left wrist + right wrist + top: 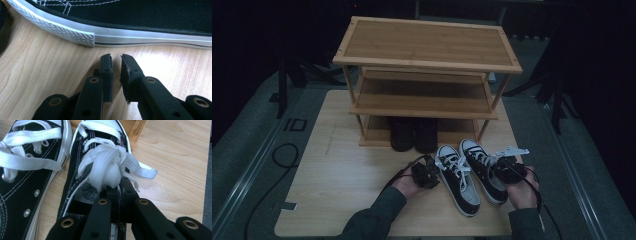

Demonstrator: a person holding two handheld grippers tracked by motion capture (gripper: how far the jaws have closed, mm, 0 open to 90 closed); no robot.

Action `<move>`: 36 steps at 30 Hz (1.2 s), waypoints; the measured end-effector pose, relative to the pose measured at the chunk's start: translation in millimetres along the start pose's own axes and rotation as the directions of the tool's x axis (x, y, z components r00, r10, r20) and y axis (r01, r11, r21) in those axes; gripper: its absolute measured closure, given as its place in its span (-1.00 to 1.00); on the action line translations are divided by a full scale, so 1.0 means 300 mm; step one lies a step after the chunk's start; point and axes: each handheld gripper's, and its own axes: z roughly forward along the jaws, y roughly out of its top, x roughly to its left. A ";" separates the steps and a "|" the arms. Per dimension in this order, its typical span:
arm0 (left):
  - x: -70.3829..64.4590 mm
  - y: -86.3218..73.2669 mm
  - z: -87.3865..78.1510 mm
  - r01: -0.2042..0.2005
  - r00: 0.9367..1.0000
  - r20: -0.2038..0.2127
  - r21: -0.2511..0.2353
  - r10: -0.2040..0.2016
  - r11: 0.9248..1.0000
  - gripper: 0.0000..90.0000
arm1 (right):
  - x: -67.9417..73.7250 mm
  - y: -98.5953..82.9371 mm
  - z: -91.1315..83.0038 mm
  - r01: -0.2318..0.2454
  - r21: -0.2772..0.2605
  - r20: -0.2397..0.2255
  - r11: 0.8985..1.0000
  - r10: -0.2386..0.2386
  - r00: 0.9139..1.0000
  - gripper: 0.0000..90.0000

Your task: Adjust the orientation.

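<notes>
right gripper point(117, 186) is clamped on the white laces point(107, 167) of the right-hand sneaker point(484, 170), which sits on the table point(337, 180) just in front of the shoe rack point(427, 75). left gripper point(116, 58) rests nearly closed, holding nothing, beside the other sneaker's sole point(120, 37). the risk: a lift by laces alone could loosen the bunch, swinging or dropping the shoe.
</notes>
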 end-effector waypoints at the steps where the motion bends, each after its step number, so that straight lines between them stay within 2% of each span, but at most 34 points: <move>1: 0.000 0.000 0.000 -0.001 1.000 -0.001 0.001 0.001 1.000 0.77 | 0.002 -0.002 0.001 0.003 -0.004 0.000 1.000 -0.003 1.000 0.96; 16: -0.002 0.004 0.002 -0.003 1.000 0.001 0.001 0.003 1.000 0.77 | 0.035 -0.024 0.014 0.020 -0.023 -0.014 1.000 -0.020 1.000 0.96; 19: -0.001 0.005 0.002 -0.006 1.000 0.002 0.004 0.006 1.000 0.77 | 0.034 -0.026 0.015 0.021 -0.017 -0.027 1.000 -0.021 0.999 0.96; 21: -0.001 0.006 0.002 -0.006 1.000 0.003 0.004 0.006 1.000 0.77 | 0.038 -0.027 0.015 0.022 -0.014 -0.053 1.000 -0.023 0.998 0.95; 23: -0.002 0.006 0.003 -0.006 1.000 0.002 0.002 0.006 1.000 0.77 | 0.046 -0.028 0.018 0.038 -0.008 -0.055 0.999 -0.038 0.998 0.95; 27: -0.004 0.006 0.003 -0.008 1.000 0.001 0.002 0.008 1.000 0.77 | 0.040 -0.030 0.018 0.037 -0.003 -0.065 0.999 -0.037 0.997 0.95; 28: -0.005 0.006 0.003 -0.008 1.000 0.000 0.003 0.008 1.000 0.77 | 0.037 -0.030 0.019 0.038 0.001 -0.071 0.999 -0.038 0.997 0.92; 31: -0.007 0.007 0.004 -0.010 1.000 -0.001 0.003 0.010 1.000 0.77 | 0.019 -0.030 0.013 0.013 0.014 -0.135 1.000 -0.011 0.991 0.53; 33: -0.009 0.007 0.004 -0.009 1.000 0.002 0.001 0.009 1.000 0.77 | 0.007 -0.031 -0.003 0.009 0.004 -0.138 1.000 -0.008 0.990 0.35; 36: -0.015 0.009 0.004 -0.015 1.000 0.003 0.003 0.015 1.000 0.77 | -0.011 -0.036 -0.038 0.004 -0.012 -0.159 1.000 -0.006 0.987 0.27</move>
